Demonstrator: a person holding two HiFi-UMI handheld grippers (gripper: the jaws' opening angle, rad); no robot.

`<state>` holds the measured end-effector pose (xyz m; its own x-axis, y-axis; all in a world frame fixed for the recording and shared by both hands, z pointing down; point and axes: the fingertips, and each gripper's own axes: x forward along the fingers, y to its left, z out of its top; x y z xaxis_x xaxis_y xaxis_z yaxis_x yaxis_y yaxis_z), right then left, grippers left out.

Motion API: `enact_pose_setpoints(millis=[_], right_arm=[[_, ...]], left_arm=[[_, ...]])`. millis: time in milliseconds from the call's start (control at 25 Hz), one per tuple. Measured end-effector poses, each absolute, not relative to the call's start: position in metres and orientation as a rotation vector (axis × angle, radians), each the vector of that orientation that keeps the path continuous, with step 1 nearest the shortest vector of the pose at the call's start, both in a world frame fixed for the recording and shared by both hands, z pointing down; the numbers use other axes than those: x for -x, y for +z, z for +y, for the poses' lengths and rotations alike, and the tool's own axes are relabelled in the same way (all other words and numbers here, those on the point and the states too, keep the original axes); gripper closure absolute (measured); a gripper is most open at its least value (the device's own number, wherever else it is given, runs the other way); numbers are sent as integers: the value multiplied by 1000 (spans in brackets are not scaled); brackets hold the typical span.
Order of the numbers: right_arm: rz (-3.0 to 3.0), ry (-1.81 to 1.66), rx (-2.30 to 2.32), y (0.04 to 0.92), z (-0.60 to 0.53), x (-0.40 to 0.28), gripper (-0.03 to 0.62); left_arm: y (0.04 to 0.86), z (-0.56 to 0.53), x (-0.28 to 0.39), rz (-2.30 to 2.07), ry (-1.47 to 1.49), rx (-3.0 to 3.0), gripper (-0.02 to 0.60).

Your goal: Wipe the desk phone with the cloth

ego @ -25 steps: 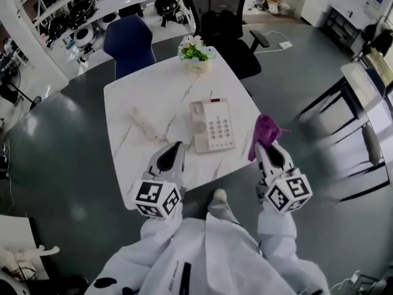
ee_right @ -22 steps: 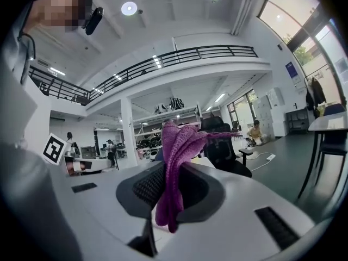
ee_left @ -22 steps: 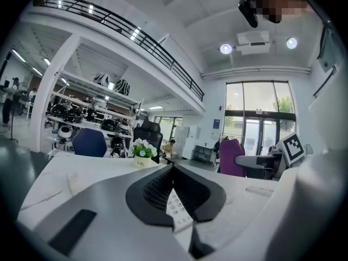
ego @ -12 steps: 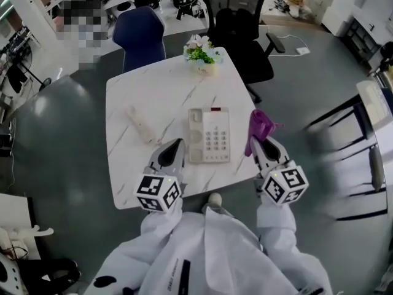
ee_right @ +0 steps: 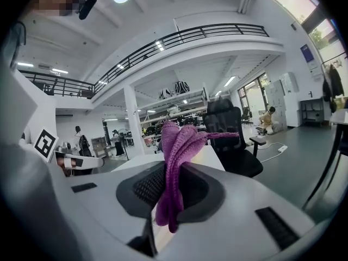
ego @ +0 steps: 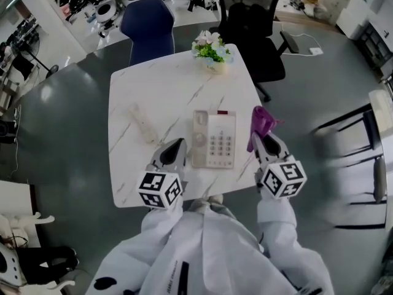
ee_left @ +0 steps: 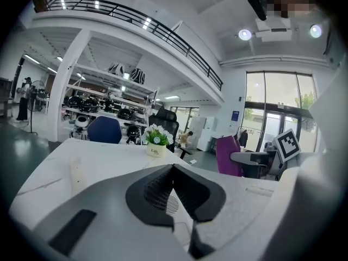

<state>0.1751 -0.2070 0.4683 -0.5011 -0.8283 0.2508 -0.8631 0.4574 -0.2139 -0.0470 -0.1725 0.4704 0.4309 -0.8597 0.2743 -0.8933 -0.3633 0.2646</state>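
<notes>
White marble table point(ego: 136, 88) bears desk phone point(ego: 214, 139) and flowers point(ego: 211, 47), grey floor point(ego: 64, 140).

Left gripper point(ego: 174, 147): near left, jaws closed together, empty, pointing far. Right gripper point(ego: 264, 141): near right, jaws clamped on purple cloth point(ego: 260, 120). White sleeves point(ego: 274, 217) behind both.

Table point(ego: 132, 91) bears desk phone point(ego: 214, 139), flowerpot point(ego: 212, 53), perhaps a brush point(ego: 143, 123).

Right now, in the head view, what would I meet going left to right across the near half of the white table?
A pale beige stick-like object → cream push-button desk phone → purple knitted cloth, held in the right gripper.
</notes>
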Motion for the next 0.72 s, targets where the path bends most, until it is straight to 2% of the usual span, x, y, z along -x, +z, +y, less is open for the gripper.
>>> enact_pose_setpoints(millis=[320, 720], right_arm=[[-2509, 428, -1454, 496, -247, -162, 557], [-2423, 201, -1304, 521, -284, -133, 557]], left_arm=[[501, -195, 55, -1463, 168, -2245, 583], [528, -211, 62, -1459, 186, -2171, 584]])
